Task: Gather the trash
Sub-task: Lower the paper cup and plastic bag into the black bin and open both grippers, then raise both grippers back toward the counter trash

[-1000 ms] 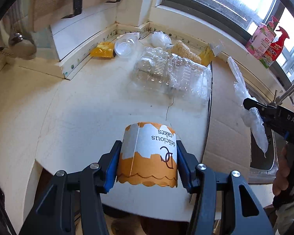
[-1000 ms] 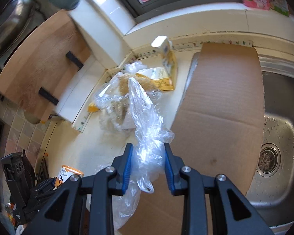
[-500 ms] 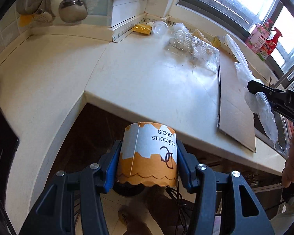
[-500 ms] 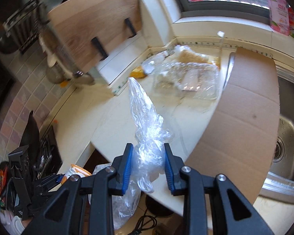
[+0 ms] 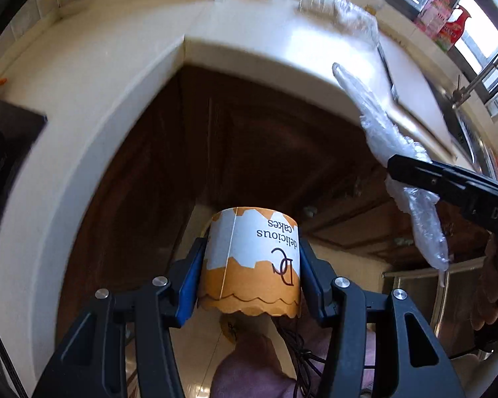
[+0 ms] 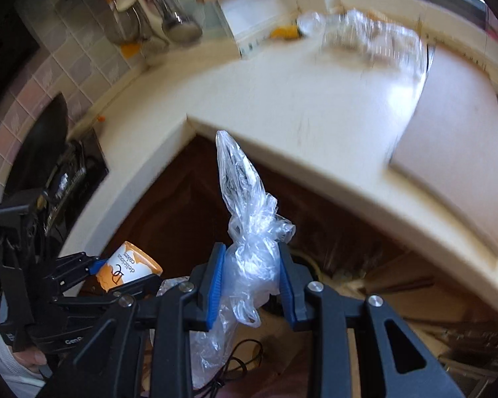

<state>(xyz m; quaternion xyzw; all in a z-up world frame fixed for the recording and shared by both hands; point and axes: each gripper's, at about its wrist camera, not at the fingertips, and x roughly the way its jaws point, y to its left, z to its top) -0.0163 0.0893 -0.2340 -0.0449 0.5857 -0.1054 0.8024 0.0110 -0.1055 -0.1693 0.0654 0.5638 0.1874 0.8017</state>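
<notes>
My left gripper [image 5: 250, 275] is shut on an orange and white paper cake cup [image 5: 250, 262] printed "delicious cakes", held off the counter over the floor in front of dark cabinet doors. The right wrist view shows that cup [image 6: 127, 270] at lower left in the left gripper [image 6: 116, 277]. My right gripper [image 6: 250, 282] is shut on a crumpled clear plastic bag [image 6: 249, 248] whose twisted tip sticks forward and whose tail hangs below. In the left wrist view the bag [image 5: 391, 146] and the right gripper [image 5: 395, 169] come in from the right edge.
The cream countertop [image 5: 123, 63] wraps around a corner above brown cabinet doors [image 5: 249, 139]. More clear plastic packaging [image 6: 365, 33] and a yellow wrapper [image 6: 284, 31] lie at the back of the counter. Flat cardboard [image 6: 458, 139] lies beside the sink. A black cable [image 6: 229, 364] lies on the floor.
Both grippers have pulled back off the counter and sunk below its edge, each keeping hold of its item. The counter now fills the top of both views, with cabinets and floor ahead.
</notes>
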